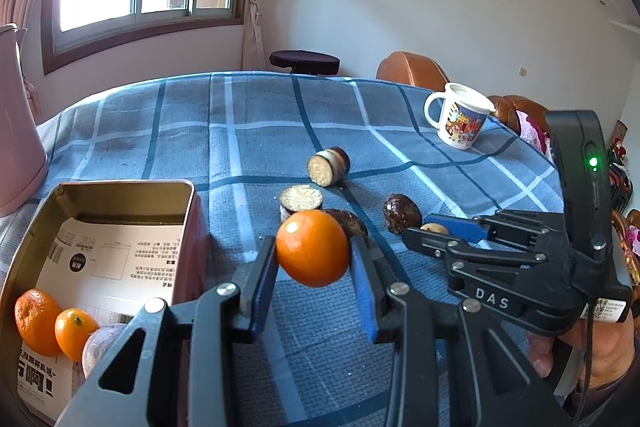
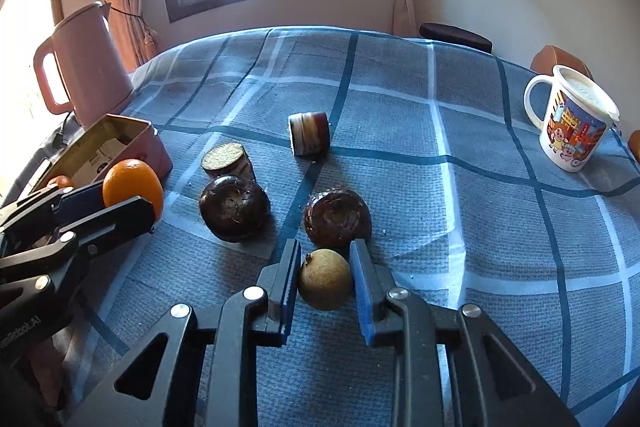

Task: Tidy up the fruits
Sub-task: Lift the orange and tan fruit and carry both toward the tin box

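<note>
The left tool [image 1: 314, 255] is clamped on an orange [image 1: 312, 247] raised beside the tin [image 1: 120, 195] at the bench's left edge; the right tool [image 2: 325, 279] is clamped on a small brown fruit [image 2: 325, 279] lying mid-bench [image 2: 480, 227], two dark fruits [image 2: 337, 217] just beyond.

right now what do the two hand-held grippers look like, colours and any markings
Both are black linkage frames with silver pivot bolts and blue ridged pads on the fingers. The right hand-held gripper carries white DAS lettering, a lit green light and a small white label. The left hand-held gripper shows partly cut-off white lettering in the right wrist view.
</note>
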`<action>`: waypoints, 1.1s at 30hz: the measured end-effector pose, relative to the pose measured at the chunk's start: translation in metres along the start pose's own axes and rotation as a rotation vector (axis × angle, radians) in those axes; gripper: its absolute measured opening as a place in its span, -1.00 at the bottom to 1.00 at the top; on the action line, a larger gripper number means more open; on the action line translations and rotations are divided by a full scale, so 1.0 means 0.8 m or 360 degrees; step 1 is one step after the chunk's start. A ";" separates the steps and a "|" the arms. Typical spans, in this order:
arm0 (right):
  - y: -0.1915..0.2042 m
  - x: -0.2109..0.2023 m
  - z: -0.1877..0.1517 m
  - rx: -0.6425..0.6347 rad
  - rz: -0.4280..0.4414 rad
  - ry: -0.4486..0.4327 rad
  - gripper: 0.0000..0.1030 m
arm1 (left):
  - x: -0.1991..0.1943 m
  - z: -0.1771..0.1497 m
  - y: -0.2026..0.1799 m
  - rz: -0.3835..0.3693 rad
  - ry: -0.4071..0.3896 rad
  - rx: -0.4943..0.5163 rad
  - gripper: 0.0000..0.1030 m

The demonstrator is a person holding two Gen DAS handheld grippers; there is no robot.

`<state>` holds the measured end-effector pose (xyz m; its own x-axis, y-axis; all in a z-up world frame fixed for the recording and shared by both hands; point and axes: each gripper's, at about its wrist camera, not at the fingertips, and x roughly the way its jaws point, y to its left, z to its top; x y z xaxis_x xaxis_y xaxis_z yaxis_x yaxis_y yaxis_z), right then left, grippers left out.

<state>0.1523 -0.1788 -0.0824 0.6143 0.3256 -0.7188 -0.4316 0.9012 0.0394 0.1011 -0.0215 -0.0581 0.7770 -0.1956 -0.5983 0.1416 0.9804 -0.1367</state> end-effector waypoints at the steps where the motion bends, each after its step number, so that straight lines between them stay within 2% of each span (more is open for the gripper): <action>1: -0.001 -0.002 0.000 0.0006 0.0010 -0.0013 -0.48 | 0.000 0.000 0.000 -0.0003 -0.0003 -0.0001 -0.27; 16: 0.015 -0.045 -0.008 -0.0090 0.0068 -0.0310 -0.47 | -0.015 0.000 -0.005 0.0022 -0.0108 0.0030 -0.27; 33: 0.016 -0.069 -0.015 -0.0105 0.0055 -0.0480 -0.47 | -0.035 -0.006 -0.010 0.0065 -0.0225 0.0074 -0.27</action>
<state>0.1049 -0.1888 -0.0505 0.7627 0.4345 -0.4791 -0.4913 0.8709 0.0078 0.0752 -0.0240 -0.0437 0.8607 -0.1539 -0.4853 0.1339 0.9881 -0.0757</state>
